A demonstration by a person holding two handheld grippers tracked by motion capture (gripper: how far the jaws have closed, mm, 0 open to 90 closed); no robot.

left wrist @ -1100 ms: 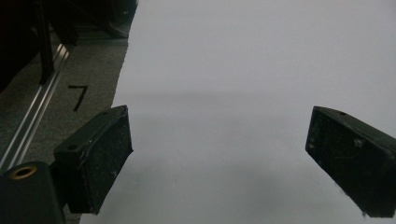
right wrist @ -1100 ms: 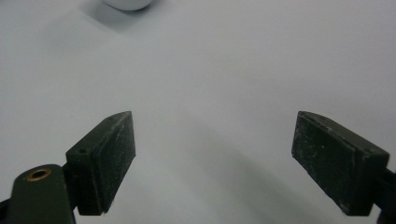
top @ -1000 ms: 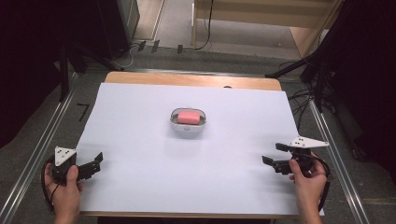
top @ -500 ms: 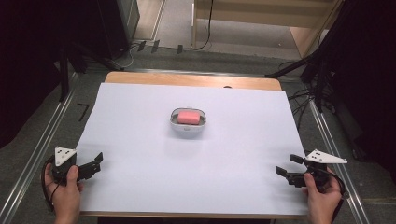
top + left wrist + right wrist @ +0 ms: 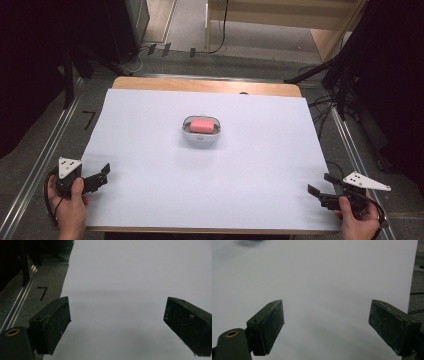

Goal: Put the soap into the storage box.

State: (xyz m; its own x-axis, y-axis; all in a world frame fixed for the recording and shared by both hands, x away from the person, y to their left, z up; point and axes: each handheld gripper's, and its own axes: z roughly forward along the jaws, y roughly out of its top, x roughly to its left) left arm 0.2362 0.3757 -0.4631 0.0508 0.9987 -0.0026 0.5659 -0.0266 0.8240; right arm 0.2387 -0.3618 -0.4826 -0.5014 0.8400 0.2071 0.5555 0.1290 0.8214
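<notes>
Since a second ago my right gripper (image 5: 320, 194) has dropped back toward the near right corner of the table (image 5: 150, 200), while the left gripper (image 5: 100, 176) has stayed put at the near left corner. Both have their jaws spread wide with nothing between them, clearly so in the two gripper views, where white table lies beyond the pads. Farther out, at the table's centre and well apart from both grippers, sits the dish (image 5: 201, 136) with the pink soap (image 5: 202, 125) lying in it. I judge no grasp is under way; whatever handling of the soap is wanted, every bit of reaching and gripping remains.
</notes>
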